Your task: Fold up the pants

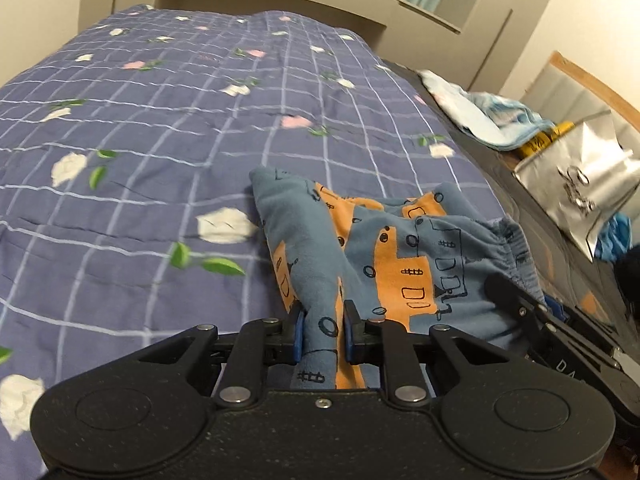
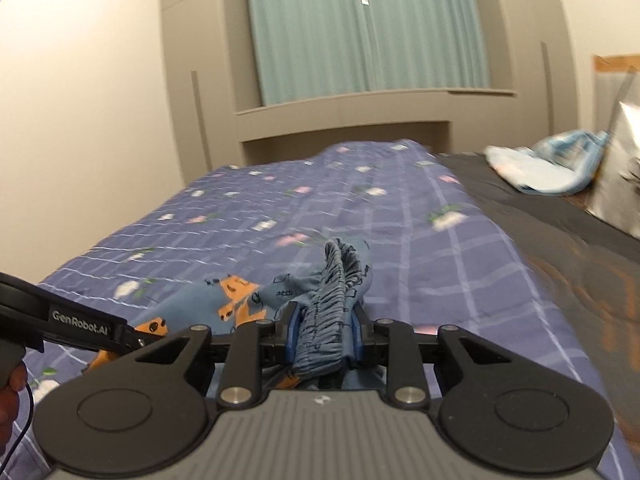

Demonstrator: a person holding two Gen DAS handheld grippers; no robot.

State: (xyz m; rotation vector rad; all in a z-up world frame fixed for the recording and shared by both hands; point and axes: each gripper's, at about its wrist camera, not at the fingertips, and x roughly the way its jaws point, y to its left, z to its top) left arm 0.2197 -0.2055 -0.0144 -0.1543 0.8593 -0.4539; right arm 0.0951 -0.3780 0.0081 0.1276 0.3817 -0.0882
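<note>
Bed cover (image 1: 140, 128): a blue-violet checked quilt with white and pink flowers lay over the bed, reaching its far edge under a beige headboard recess.
Left gripper (image 1: 324, 330): its two blue-padded fingers (image 1: 297, 330) stood narrow, pinched on a bunched fold of the pants; the cloth ran back between the pads toward the camera and forward in a taut ridge.
Pants (image 1: 384, 240): blue fleece with orange house shapes and black line drawings, gathered in a loose heap near the right edge of the quilt, lifted at the two gripped spots; the rest of the cloth sagged onto the quilt.
Waistband (image 1: 508, 244): the ruffled elastic edge lay at the right side of the heap, next to the right gripper's black arm seen at the frame's right.
Right gripper (image 2: 324, 336): its fingers were also narrow, clamped on the gathered waistband (image 2: 332, 312), which rose in a ridge straight ahead of the pads.
Person's hand (image 2: 12, 384): part of it showed at the left edge of the right wrist view, behind the left gripper's handle.
Right edge of the bed: a dark mat (image 2: 560, 240) carried a light blue cloth (image 2: 540, 168) and a silver bag (image 1: 576, 188), well apart from the pants.
</note>
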